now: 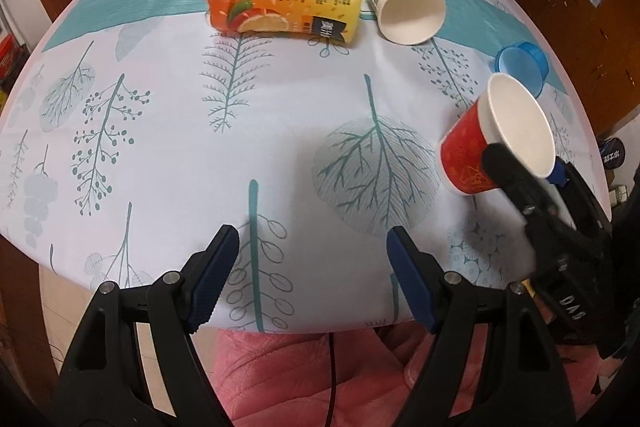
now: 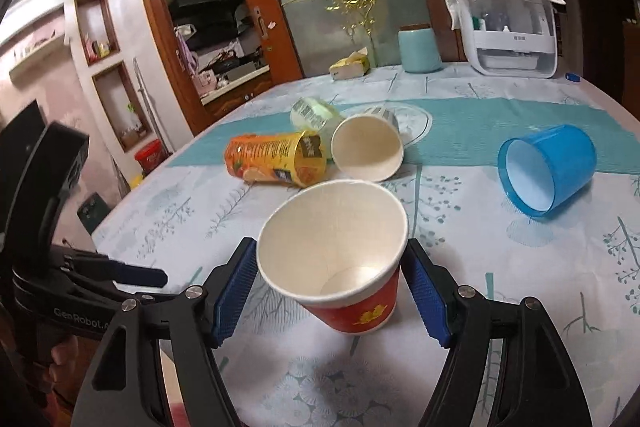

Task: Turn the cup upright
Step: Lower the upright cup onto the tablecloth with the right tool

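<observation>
Between our right tool's (image 2: 330,281) blue pads, low in the right wrist view, sits the red paper cup (image 2: 344,259), clamped and tilted, mouth toward the camera, lifted off the leaf-print table (image 2: 520,267). Our left tool (image 1: 312,275) hangs spread apart, gripping nothing, at the table's lower edge.

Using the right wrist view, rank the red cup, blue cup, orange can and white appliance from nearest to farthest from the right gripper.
1. Red cup, between the right gripper's fingers.
2. Blue cup, on its side, right.
3. Orange can, lying left of centre.
4. White appliance, far right edge.
</observation>
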A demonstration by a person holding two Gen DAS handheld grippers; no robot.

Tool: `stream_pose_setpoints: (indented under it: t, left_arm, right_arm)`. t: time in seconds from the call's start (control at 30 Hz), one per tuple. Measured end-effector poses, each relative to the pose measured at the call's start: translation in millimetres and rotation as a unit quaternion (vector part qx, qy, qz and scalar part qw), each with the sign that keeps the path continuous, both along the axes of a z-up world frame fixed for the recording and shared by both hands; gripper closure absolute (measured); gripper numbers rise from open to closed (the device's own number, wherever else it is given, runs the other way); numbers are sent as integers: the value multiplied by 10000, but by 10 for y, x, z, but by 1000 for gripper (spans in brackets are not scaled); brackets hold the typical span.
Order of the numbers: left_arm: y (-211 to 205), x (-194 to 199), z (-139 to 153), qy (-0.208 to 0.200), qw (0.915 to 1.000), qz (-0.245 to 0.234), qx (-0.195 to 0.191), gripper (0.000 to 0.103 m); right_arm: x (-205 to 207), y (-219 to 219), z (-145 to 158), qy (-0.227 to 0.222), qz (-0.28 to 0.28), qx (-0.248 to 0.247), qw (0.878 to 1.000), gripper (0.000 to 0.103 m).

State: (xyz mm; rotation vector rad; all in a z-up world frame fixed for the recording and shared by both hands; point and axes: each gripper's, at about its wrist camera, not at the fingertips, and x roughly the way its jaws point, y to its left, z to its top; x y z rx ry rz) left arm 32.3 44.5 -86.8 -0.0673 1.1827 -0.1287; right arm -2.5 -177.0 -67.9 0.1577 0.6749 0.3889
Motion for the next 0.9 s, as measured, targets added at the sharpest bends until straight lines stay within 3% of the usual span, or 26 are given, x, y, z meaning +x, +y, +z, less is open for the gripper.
stream_pose_setpoints:
  t: [0.43,0.63,0.8,0.9]
  left_arm:
    - [-106,-91,102,-204,9996,-76,168,29]
    - [-149,-129,158,-308,9992,-108,219,29]
    - [-210,-165,245,-423,9983,-129,385,29]
    - [-227,-172,330,-435,9982,-134,390,29]
  right_arm:
    - [-66,-35,-360,590,-100,8,9982,29]
    - [-145,-134,-356,989,-296,-306,9942,12]
    - [-232,-292,-262,1443,-503,-498,9870,8]
    - [-232,-368,-145,1843,-769,-897,9757,7]
